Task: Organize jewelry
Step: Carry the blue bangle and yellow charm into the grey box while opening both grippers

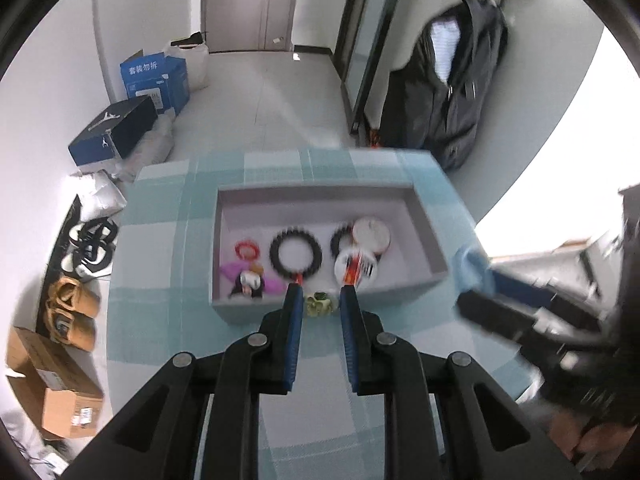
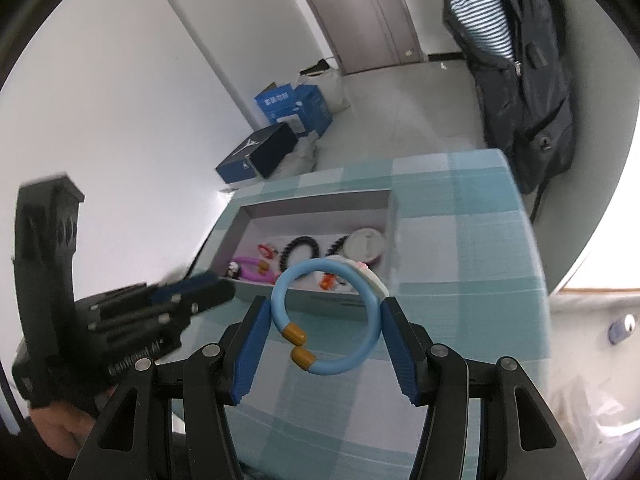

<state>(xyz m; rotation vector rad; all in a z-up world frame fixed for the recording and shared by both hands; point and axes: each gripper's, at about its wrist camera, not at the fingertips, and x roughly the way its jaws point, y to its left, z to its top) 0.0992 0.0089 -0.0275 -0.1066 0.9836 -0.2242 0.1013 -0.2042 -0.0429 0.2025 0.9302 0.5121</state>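
A grey box (image 1: 320,196) (image 2: 340,200) stands on the blue checked table (image 1: 160,280). It holds a black bead bracelet (image 1: 295,252), a red ring (image 1: 247,249), a pink clip (image 1: 248,274) and round white badges (image 1: 370,236). My left gripper (image 1: 320,300) is open just in front of the box, its fingers either side of a small green and white ornament (image 1: 319,304) lying on the table. My right gripper (image 2: 326,312) is shut on a light blue bangle (image 2: 328,316) with brown end caps, held above the table near the box's front wall.
Shoe boxes (image 1: 114,132), a blue carton (image 1: 154,80), a cardboard box (image 1: 52,388) and shoes (image 1: 74,308) lie on the floor to the left. A dark jacket (image 2: 520,60) hangs at the right. The table's right edge (image 2: 536,240) is close.
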